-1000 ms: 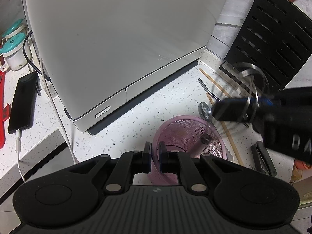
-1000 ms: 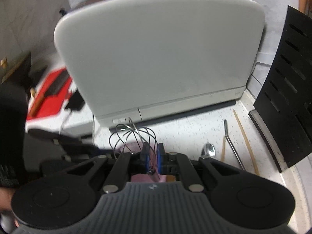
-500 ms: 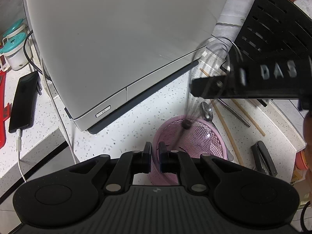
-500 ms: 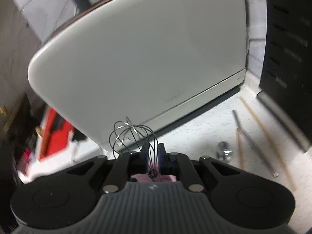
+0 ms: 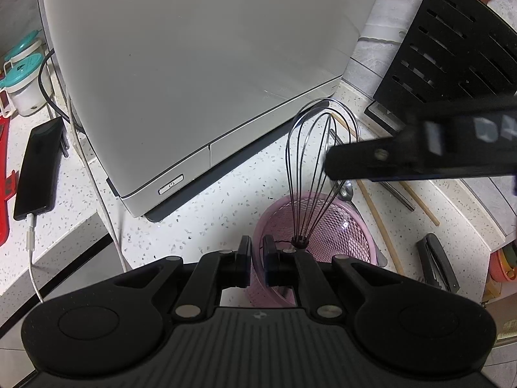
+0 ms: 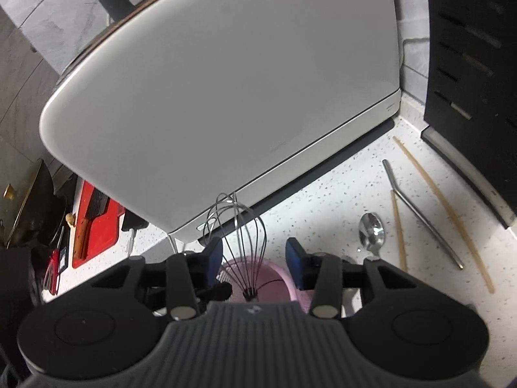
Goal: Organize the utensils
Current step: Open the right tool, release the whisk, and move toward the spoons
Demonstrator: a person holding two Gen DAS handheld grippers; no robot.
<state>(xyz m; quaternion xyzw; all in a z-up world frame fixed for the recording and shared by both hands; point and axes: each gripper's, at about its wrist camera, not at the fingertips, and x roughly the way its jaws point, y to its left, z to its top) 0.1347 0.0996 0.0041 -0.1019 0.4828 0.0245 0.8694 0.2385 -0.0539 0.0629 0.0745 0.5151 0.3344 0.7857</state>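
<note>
Down at six o'clock in the right wrist view, the whisk is standing handle-first in the pink mesh holder, its wire balloon rising toward twelve o'clock. The right gripper is straddling it with jaws that have just been opening; the whisk is sitting between the blue pads but neither pad is pressing on the wires, so it is released. The left gripper is clenched on the holder's near rim, steadying it, with the rim wall seemingly pinched between its fingers.

Several things are threatening from here, in my judgement. The whisk is looking top-heavy, its balloon leaning out toward one o'clock in the left wrist view, and the holder is looking light; if the left grip is letting go too early, the whole thing may be tipping over onto the countertop. The right pads are flanking the wires closely, so a sideways withdrawal is risking a snag that drags the whisk back out or yanks the holder.

Off at three o'clock in the right wrist view, the spoon, the metal straw and the chopsticks are lying loose on the countertop, still waiting. The chopsticks and straw are lying flat and thin, so a grab may be slipping or scattering them toward the black rack. Adding them beside the bulky balloon may be jamming against the wires.
</note>
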